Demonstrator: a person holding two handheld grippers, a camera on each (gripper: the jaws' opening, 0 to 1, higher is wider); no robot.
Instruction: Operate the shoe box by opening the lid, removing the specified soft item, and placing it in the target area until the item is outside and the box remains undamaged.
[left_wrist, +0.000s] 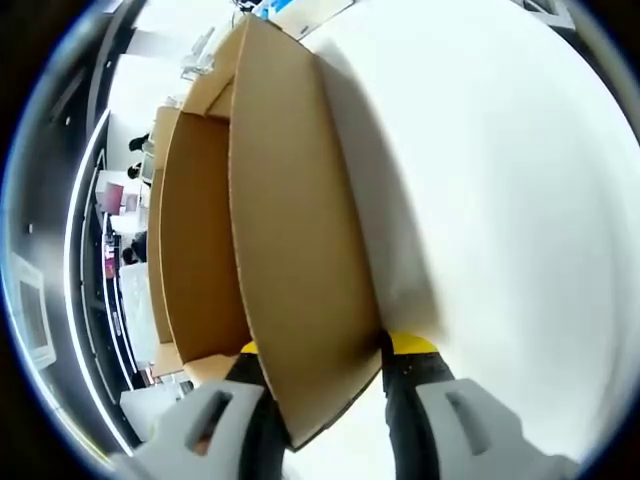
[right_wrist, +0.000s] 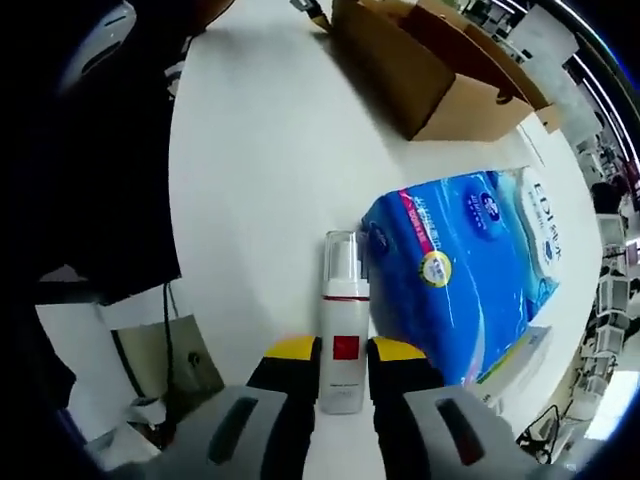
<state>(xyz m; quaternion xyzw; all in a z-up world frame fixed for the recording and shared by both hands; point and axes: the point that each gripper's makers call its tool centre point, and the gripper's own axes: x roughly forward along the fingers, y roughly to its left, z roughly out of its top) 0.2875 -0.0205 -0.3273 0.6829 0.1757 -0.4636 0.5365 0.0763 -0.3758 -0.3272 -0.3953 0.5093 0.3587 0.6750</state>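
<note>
Left hand-held gripper (left_wrist: 326, 362) pinching box flap (left_wrist: 300, 260) edge, bare white table (left_wrist: 500, 200) beside

shoe box (left_wrist: 290, 250): we see plain brown cardboard
table (right_wrist: 260, 170): white
tissue pack (right_wrist: 470, 280): blue, pink stripe
pump bottle (right_wrist: 343, 330): white, red label square, perhaps clear cap
</note>
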